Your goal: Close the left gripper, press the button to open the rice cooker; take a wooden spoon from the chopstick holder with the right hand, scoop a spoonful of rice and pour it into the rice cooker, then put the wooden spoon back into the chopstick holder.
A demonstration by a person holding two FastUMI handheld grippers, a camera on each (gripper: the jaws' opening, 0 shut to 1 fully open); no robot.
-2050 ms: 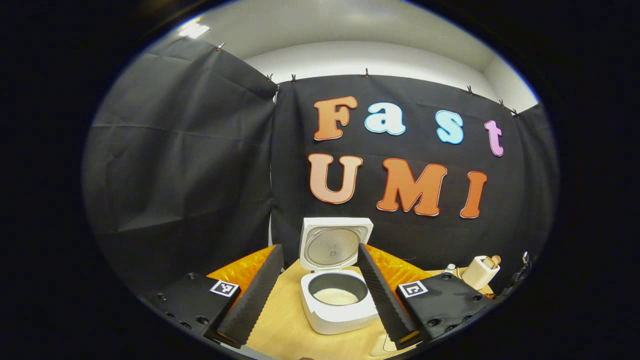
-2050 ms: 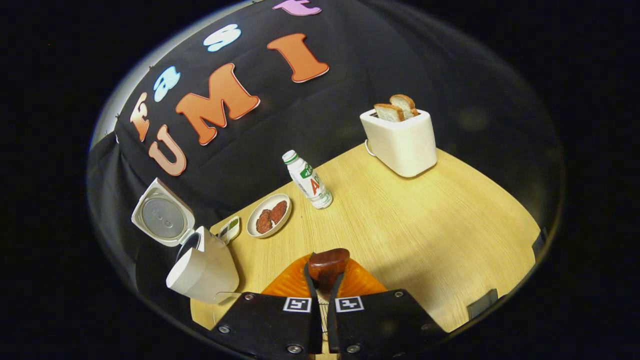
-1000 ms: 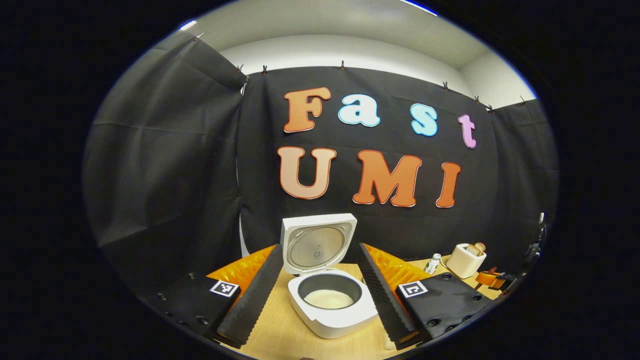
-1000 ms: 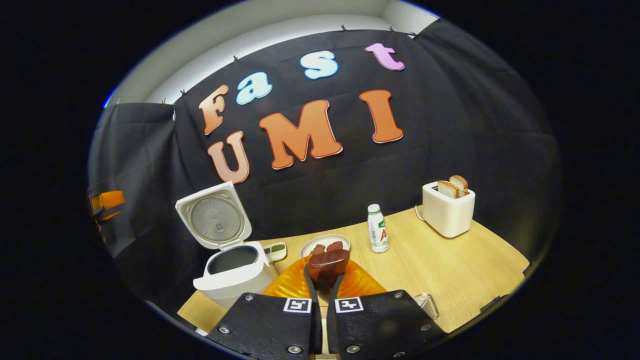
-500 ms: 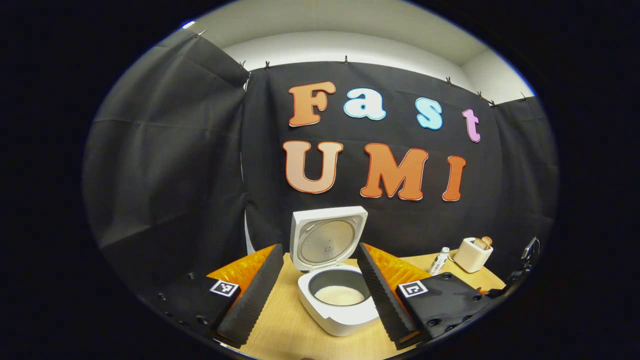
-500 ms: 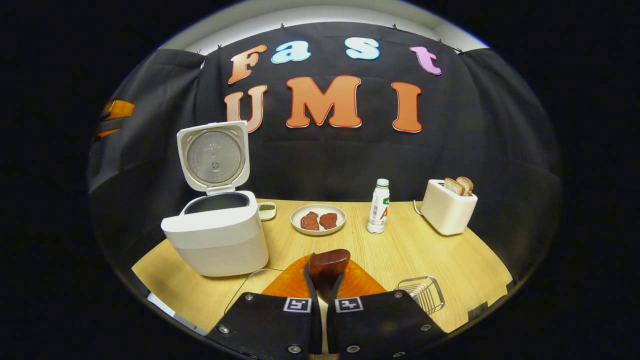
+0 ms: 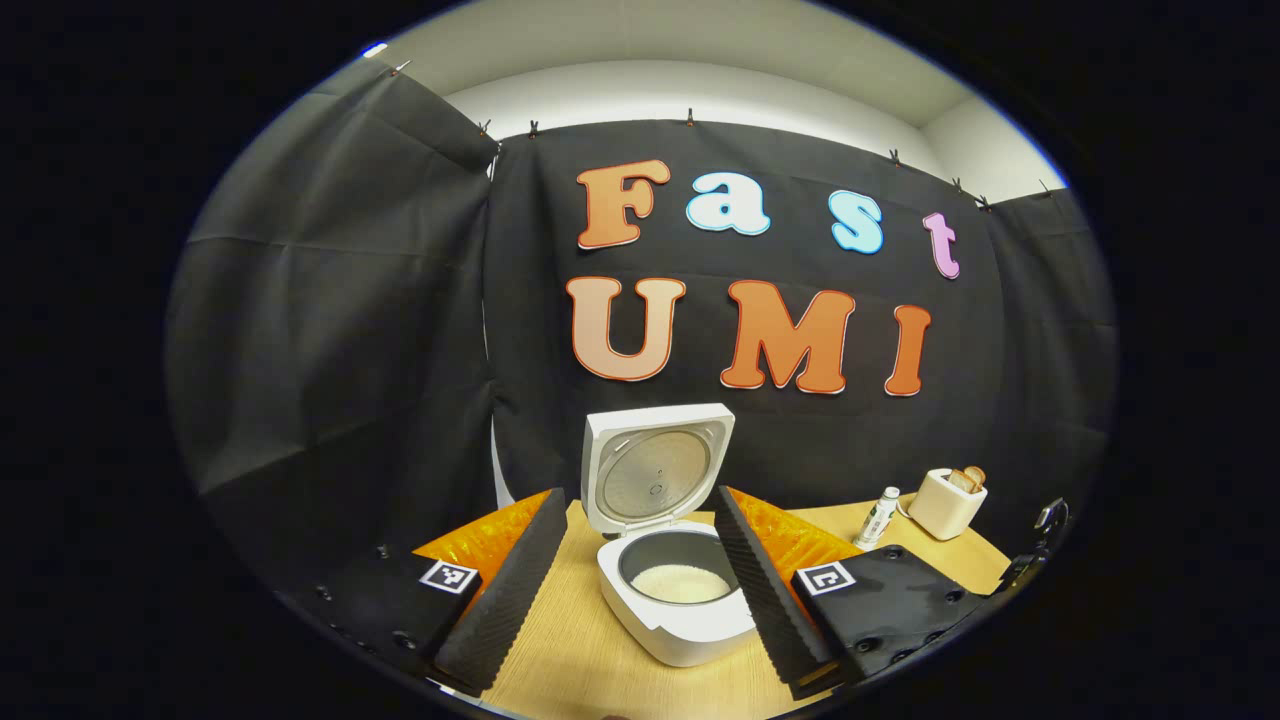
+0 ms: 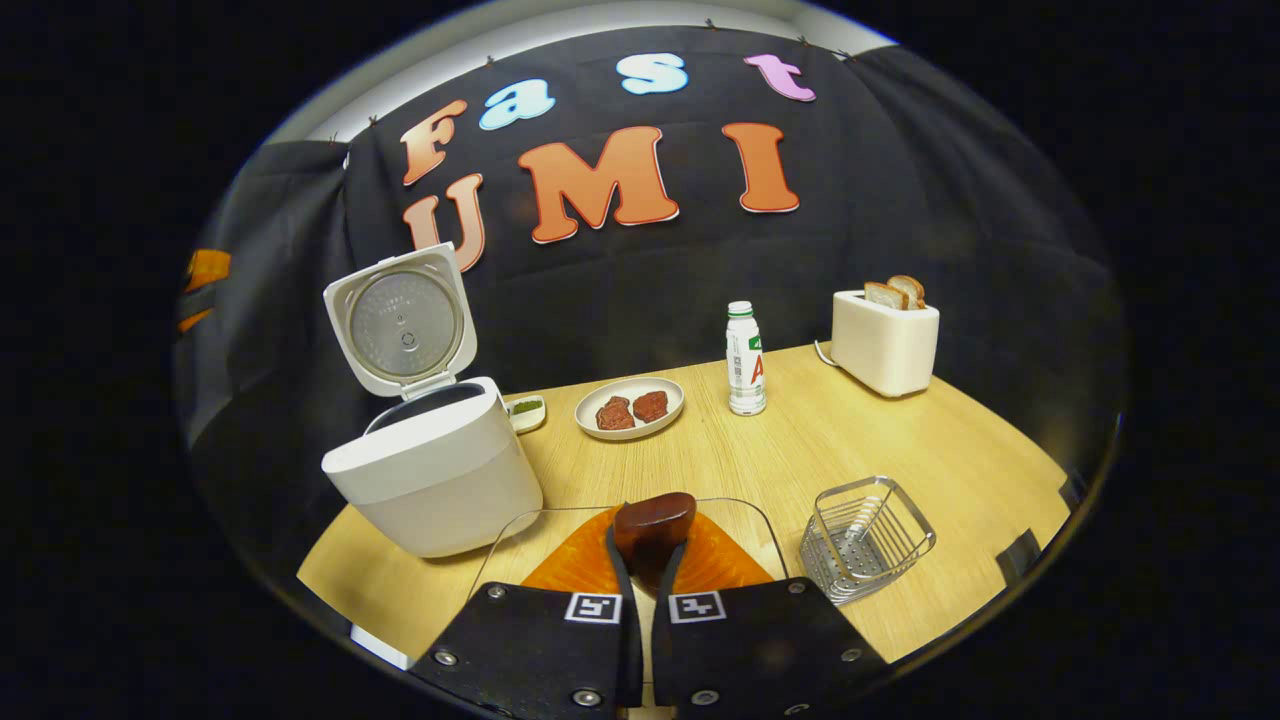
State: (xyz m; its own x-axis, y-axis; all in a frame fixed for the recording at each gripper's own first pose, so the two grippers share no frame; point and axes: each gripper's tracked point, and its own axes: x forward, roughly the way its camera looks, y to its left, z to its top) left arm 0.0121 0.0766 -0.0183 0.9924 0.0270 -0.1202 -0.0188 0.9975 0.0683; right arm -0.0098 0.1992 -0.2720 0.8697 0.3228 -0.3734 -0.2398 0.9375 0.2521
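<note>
While the rice cooker [image 7: 672, 590] stands on the counter [image 7: 580, 670] with its lid [image 7: 655, 465] tipped up and back, the left gripper [image 7: 640, 590] hangs in front of it with its fingers [image 7: 505, 590] spread wide, the open pot showing between them with white rice [image 7: 682, 583] at its bottom. In the right gripper view, the right gripper [image 8: 645, 560] has its fingers pressed together on the wooden spoon [image 8: 653, 525], whose dark rounded end sticks out just past the tips, above a clear glass dish [image 8: 540, 530] on the counter [image 8: 900, 450]. The rice cooker [image 8: 430, 470] sits to the left of that gripper, lid [image 8: 402, 320] raised. The wire chopstick holder [image 8: 865, 540] lies to the right, near the counter's front edge. Farther back stand a small dish of something green [image 8: 526, 410] just beside the cooker, a plate with two dark reddish pieces [image 8: 630, 408], a bottle [image 8: 745, 360], and a toaster [image 8: 885, 340] with two slices in its slots.
</note>
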